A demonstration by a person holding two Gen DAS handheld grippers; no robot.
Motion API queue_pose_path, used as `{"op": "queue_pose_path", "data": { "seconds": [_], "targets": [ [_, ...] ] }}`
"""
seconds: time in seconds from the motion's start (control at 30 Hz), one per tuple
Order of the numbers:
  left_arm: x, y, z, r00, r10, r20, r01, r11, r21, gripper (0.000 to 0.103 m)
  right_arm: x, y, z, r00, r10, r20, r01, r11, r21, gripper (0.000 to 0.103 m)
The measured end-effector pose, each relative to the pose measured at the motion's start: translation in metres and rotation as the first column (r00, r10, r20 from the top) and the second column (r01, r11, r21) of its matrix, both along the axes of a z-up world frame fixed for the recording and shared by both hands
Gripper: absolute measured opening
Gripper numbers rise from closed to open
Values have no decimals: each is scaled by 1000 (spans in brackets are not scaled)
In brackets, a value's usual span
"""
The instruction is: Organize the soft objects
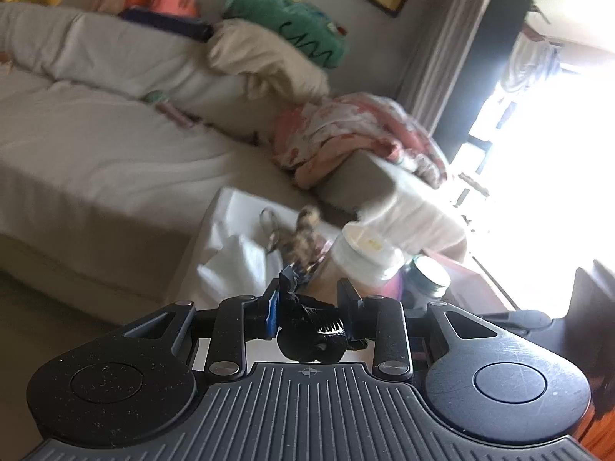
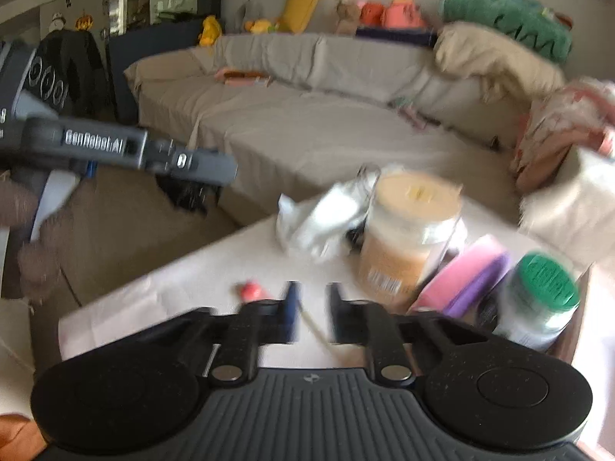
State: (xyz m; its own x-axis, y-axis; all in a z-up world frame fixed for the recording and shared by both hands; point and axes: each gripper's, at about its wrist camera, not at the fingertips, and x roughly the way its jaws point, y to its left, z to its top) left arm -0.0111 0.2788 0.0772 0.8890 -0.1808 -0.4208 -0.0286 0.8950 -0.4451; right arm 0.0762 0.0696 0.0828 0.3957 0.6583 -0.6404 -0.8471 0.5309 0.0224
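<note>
My left gripper (image 1: 309, 299) is shut on a crumpled black soft item (image 1: 307, 322), holding it above the white table (image 1: 230, 207). From the right wrist view the left gripper (image 2: 226, 171) appears at the left with the black item (image 2: 188, 194) hanging under it, in front of the couch. My right gripper (image 2: 312, 307) is open and empty, low over the table (image 2: 173, 280). A green plush (image 1: 292, 23), a cream pillow (image 1: 261, 57) and a pink patterned blanket (image 1: 346, 130) lie on the grey couch (image 1: 96, 146).
On the table stand a candle jar (image 2: 407, 230), a green-lidded jar (image 2: 542, 299), a pink and purple box (image 2: 469, 276), crumpled white paper (image 2: 319, 219) and a small red object (image 2: 251, 290). More plush toys (image 2: 384, 13) line the couch back. A bright window (image 1: 546, 153) is at the right.
</note>
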Motion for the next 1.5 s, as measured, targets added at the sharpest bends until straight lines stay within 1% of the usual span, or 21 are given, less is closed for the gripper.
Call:
{"op": "queue_pose_path", "data": {
  "seconds": [0.07, 0.17, 0.27, 0.3, 0.5, 0.57, 0.63, 0.7, 0.8, 0.9, 1.0, 1.07, 1.13, 1.2, 1.27, 1.3, 1.33, 1.37, 1.43, 1.47, 1.5],
  "targets": [
    [-4, 3, -8, 999, 25, -26, -26, 1000, -10, 34, -3, 6, -10, 1000, 10, -9, -10, 1000, -7, 51],
    [-13, 13, -23, 996, 64, -69, -66, 998, -24, 34, -8, 24, -23, 999, 48, -4, -48, 998, -32, 51],
    [-16, 25, -35, 984, 101, -144, -105, 994, -20, 34, -7, 47, -30, 996, 84, 29, -83, 996, -42, 51],
    [-17, 29, -37, 981, 108, -159, -112, 994, -19, 34, -5, 54, -32, 995, 98, 24, -97, 994, -48, 51],
    [-26, 52, -45, 980, 119, -160, -128, 991, -49, 34, 6, 78, -41, 990, 135, -51, -139, 986, -90, 51],
    [-25, 58, -48, 980, 116, -162, -127, 990, -61, 34, 0, 78, -43, 988, 146, -53, -151, 983, -103, 44],
    [-22, 59, -48, 980, 115, -165, -128, 989, -68, 34, -6, 79, -41, 985, 160, -65, -167, 980, -109, 18],
    [-17, 56, -44, 981, 107, -164, -119, 990, -71, 34, -10, 77, -36, 984, 159, -76, -166, 981, -97, 18],
    [-4, 52, -30, 986, 83, -142, -93, 993, -66, 34, -9, 70, -21, 986, 150, -79, -153, 987, -44, 17],
    [17, 44, 7, 996, 56, -71, -56, 998, 0, 34, -4, 49, 8, 989, 119, -83, -115, 992, 50, 17],
    [46, 24, 59, 999, 12, 44, -16, 995, 101, 34, 3, 12, 50, 999, 49, -3, -48, 988, 145, 17],
    [72, 4, 89, 994, -27, 104, 13, 991, 135, 34, 9, -20, 78, 997, -35, 76, 20, 983, 182, 17],
    [103, -26, 111, 983, -106, 152, 88, 988, 123, 34, 16, -59, 99, 974, -158, 163, 124, 972, 201, 17],
    [137, -64, 126, 961, -206, 182, 194, 978, 80, 34, 27, -99, 109, 942, -274, 193, 236, 951, 199, 18],
    [173, -110, 130, 932, -318, 174, 316, 948, 40, 35, 38, -137, 108, 906, -373, 200, 344, 924, 166, 21],
    [190, -134, 127, 915, -374, 151, 374, 927, 33, 35, 43, -154, 102, 888, -413, 200, 390, 909, 145, 36],
    [206, -159, 121, 902, -417, 114, 415, 909, 39, 37, 46, -172, 94, 862, -467, 194, 449, 884, 133, 61],
    [221, -184, 111, 895, -442, 63, 440, 897, 52, 38, 48, -189, 86, 836, -520, 176, 503, 854, 134, 69],
    [247, -230, 78, 887, -454, -83, 460, 884, 85, 37, 44, -222, 67, 796, -594, 113, 577, 802, 153, 72],
    [256, -249, 59, 878, -453, -152, 470, 878, 94, 37, 40, -233, 59, 787, -611, 87, 596, 788, 153, 72],
    [261, -259, 43, 869, -455, -196, 478, 874, 92, 37, 36, -243, 52, 778, -624, 70, 610, 778, 155, 72]
  ]
}}
